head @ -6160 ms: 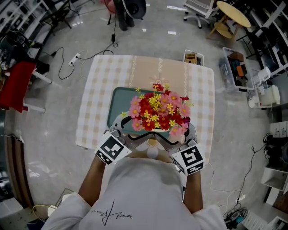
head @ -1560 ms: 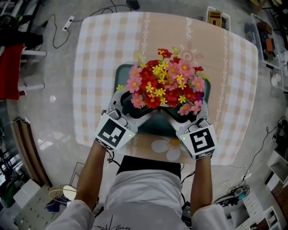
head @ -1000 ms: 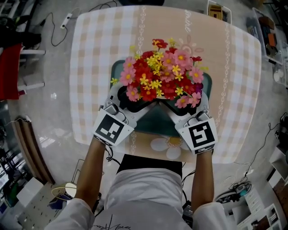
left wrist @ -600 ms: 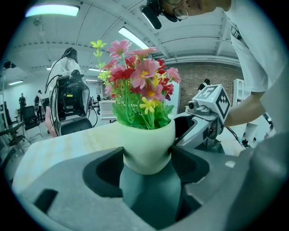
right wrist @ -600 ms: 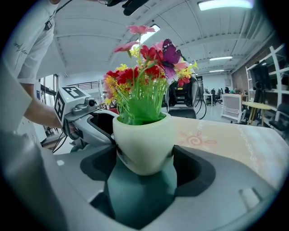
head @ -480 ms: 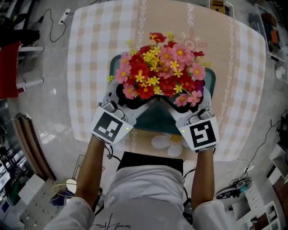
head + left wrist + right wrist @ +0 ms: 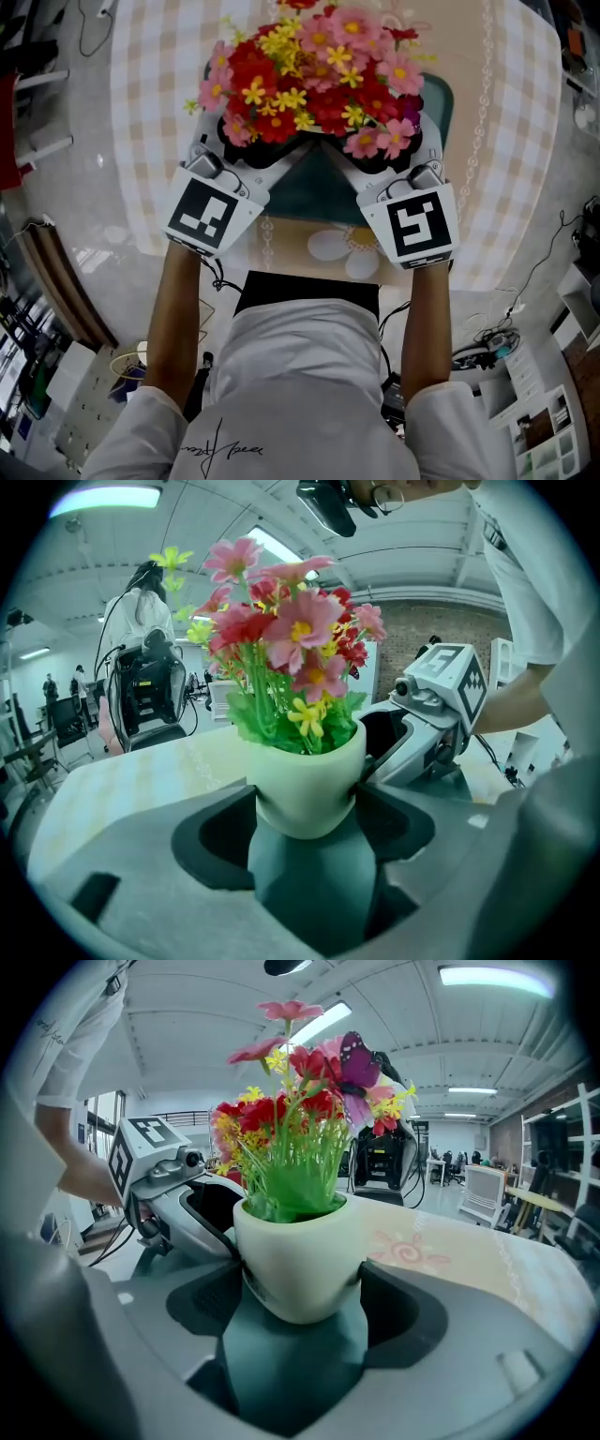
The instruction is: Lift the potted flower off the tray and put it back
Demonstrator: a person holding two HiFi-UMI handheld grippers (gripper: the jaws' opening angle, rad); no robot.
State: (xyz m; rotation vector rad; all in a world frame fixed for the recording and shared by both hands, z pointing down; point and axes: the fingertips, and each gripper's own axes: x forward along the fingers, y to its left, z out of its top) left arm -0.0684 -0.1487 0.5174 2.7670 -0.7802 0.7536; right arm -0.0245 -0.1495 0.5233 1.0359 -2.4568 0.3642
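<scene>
There was one potted flower [image 7: 314,66], one tray [image 7: 319,192] near the table's near edge, one table [image 7: 511,159], one person [image 7: 305,375] standing at that edge, and two grippers, namely the left gripper [image 7: 305,803] and the right gripper [image 7: 300,1283].

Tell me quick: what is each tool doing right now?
Left tool: closed on the pot.
Right tool: closed on the same pot.
</scene>
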